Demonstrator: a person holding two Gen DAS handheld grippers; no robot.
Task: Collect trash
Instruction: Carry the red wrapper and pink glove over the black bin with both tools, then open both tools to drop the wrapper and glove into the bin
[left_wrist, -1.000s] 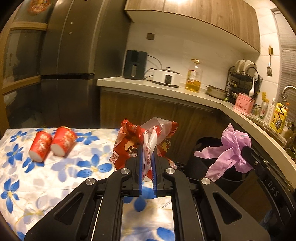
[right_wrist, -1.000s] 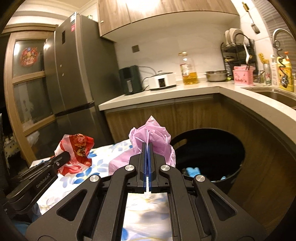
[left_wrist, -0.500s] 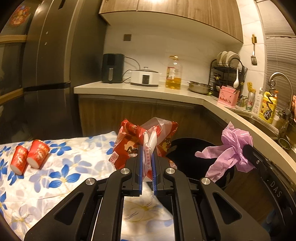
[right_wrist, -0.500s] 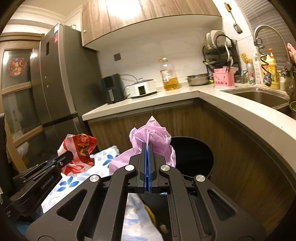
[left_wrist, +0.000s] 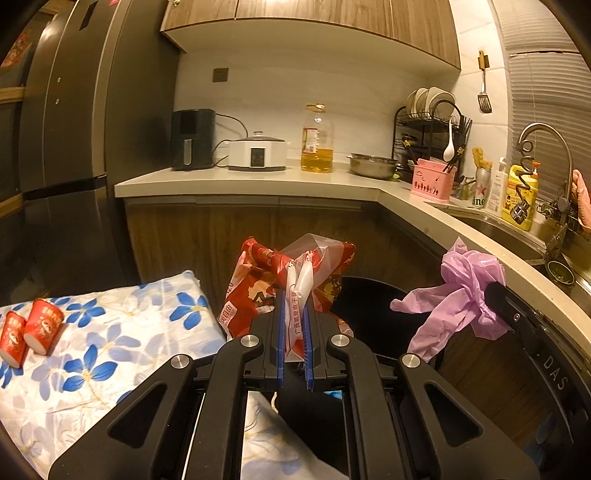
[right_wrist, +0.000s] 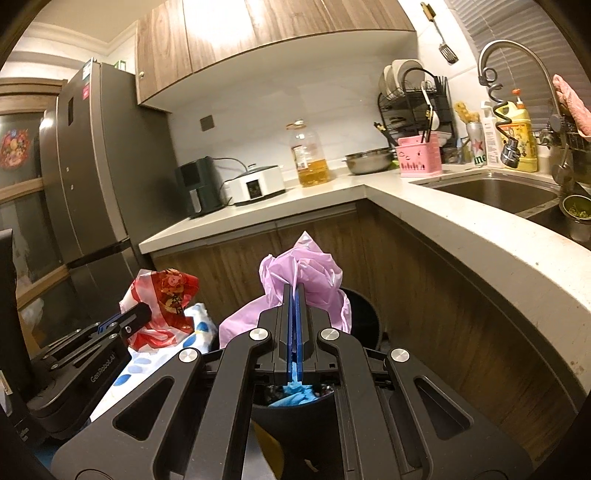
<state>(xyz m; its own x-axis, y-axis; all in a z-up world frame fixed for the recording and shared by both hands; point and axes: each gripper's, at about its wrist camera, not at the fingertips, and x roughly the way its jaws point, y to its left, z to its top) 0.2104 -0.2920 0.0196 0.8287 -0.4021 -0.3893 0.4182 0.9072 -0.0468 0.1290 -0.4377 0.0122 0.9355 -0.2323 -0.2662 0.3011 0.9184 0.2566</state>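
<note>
Fingers (left_wrist: 280, 325) of left gripper (left_wrist: 294, 332) pinching red snack wrapper (left_wrist: 258, 291), right gripper (right_wrist: 294, 314) pinching pink plastic bag (right_wrist: 299, 277): light, limp, slippery film, best gripped at bunched folds above black bin (right_wrist: 364, 321)

— Right claw (right_wrist: 294, 295)?
— Clamped tight on a crumpled pink plastic bag (right_wrist: 301, 275), held above a black bin (right_wrist: 364, 325).
— And left claw (right_wrist: 122, 322)?
— Pinching a red-and-white wrapper (right_wrist: 162, 306), just beside the flowered cloth (right_wrist: 201, 323).
— In the bin?
— Blue scrap (right_wrist: 295, 395), partly hidden.
</note>
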